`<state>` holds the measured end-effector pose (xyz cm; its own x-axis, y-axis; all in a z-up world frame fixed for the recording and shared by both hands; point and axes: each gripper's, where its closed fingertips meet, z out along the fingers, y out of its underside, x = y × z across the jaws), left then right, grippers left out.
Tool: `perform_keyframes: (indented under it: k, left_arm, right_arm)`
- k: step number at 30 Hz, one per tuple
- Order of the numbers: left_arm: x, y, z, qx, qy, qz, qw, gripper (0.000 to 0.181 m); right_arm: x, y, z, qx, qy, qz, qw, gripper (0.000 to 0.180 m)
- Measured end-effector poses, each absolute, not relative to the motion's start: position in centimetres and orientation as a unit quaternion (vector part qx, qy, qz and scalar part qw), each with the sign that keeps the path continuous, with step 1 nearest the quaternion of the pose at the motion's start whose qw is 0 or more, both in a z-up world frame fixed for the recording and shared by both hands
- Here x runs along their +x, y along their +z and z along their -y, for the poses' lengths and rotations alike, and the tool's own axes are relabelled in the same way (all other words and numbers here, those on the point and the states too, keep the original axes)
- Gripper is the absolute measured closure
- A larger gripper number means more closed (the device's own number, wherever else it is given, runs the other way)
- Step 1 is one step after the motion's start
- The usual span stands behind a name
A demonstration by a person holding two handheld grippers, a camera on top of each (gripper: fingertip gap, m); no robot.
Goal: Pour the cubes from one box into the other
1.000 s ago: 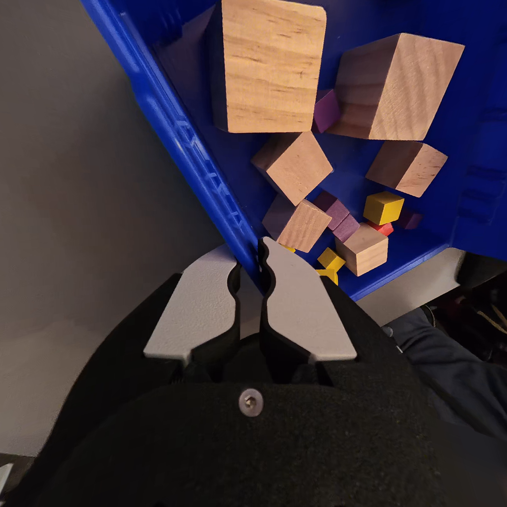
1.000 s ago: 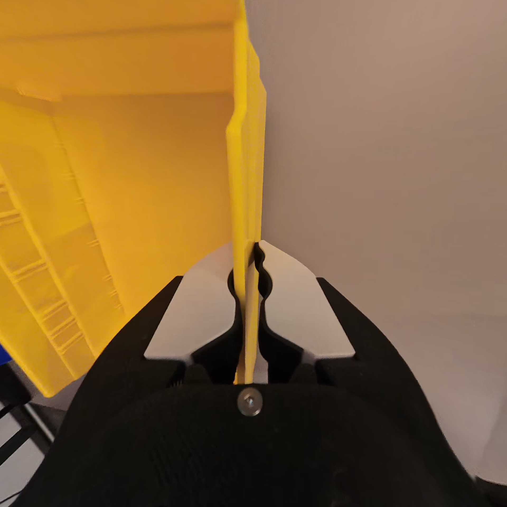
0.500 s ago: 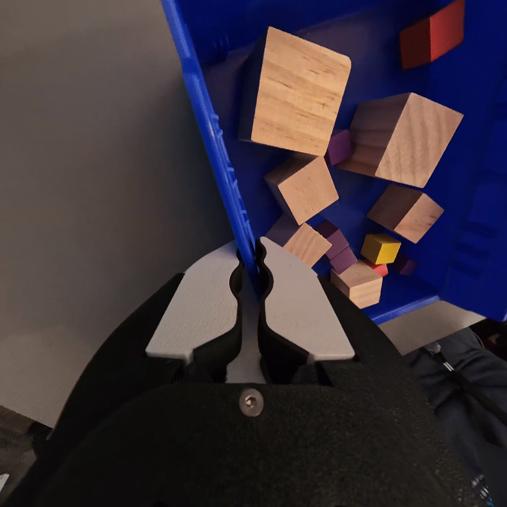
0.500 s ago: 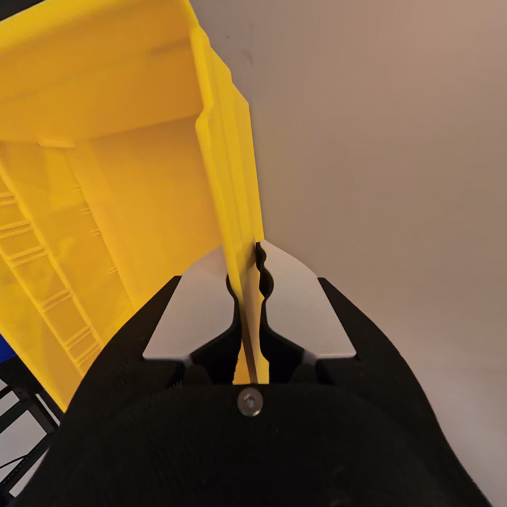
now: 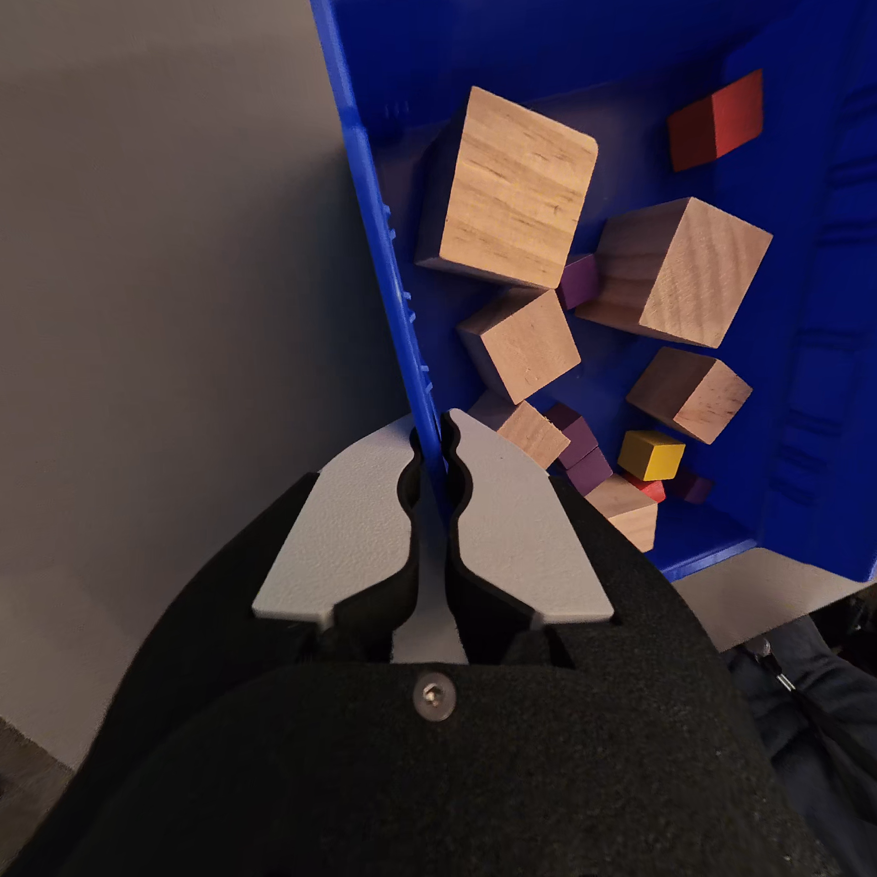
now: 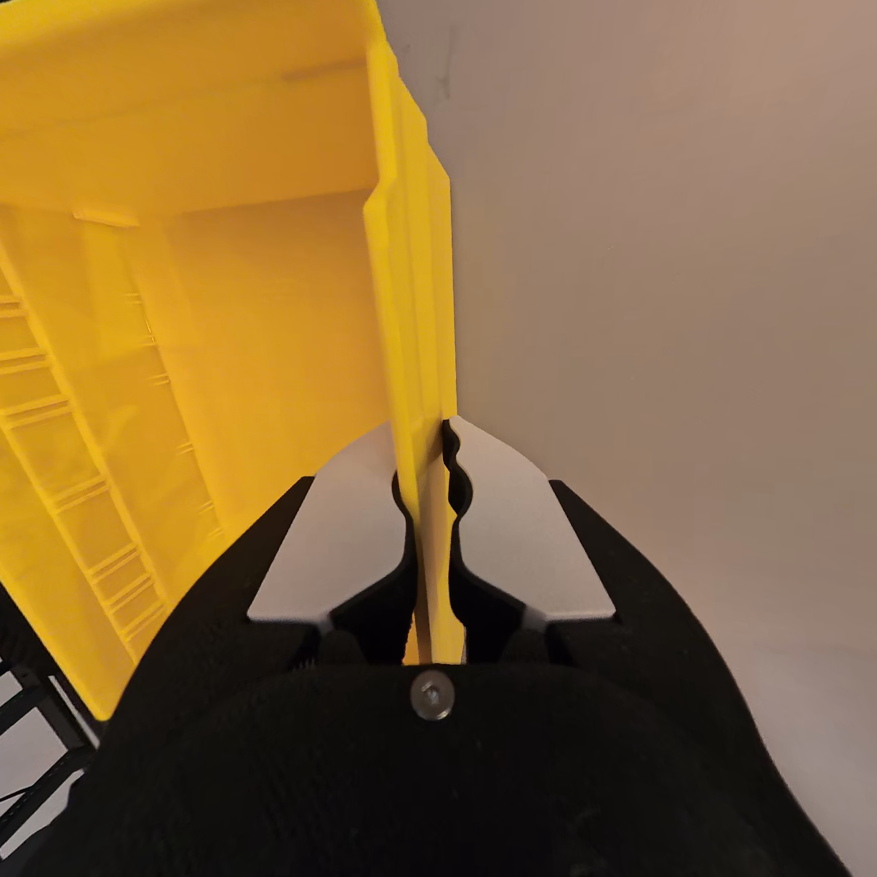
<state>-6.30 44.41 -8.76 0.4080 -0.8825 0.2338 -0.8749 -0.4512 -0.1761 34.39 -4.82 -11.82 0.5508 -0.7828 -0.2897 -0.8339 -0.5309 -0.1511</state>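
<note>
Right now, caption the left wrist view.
Left gripper clamps the blue box wall; wooden and coloured cubes lie inside.

- The left gripper (image 5: 429, 420) has two pale grey, wedge-shaped fingers (image 5: 522, 536) with wavy black inner edges.
- Its body is matt black and felt-like, with one silver hex screw (image 5: 433, 696) at the centre.
- The right gripper (image 6: 427, 424) looks identical: grey fingers (image 6: 517, 536), black body, silver screw (image 6: 432, 696).

Blue box (image 5: 379, 199) swung upright; red cube (image 5: 714, 121) appeared.
</note>
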Motion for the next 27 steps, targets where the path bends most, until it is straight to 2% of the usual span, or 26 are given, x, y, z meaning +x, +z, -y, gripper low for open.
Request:
perform_keyframes:
  k: [9, 19, 24, 27]
  left_arm:
    - [-6.3, -8.8, -44.7, -0.840, -0.156, -0.519, 0.038, 0.175]
    - [-6.2, -8.8, -44.9, -0.838, -0.169, -0.515, 0.062, 0.174]
    - [-6.2, -8.8, -45.0, -0.835, -0.164, -0.520, 0.073, 0.174]
    - [-6.2, -8.9, -45.1, -0.833, -0.160, -0.523, 0.079, 0.174]
  right_arm:
    - [34.0, -11.8, 4.3, -0.866, 0.101, -0.465, 0.155, 0.170]
    - [34.4, -10.3, 3.9, -0.850, 0.114, -0.456, 0.238, 0.159]
    - [35.2, -5.0, 4.0, -0.820, 0.048, -0.476, 0.313, 0.155]
    - [33.9, 3.1, 0.9, -0.757, 0.022, -0.441, 0.481, 0.152]
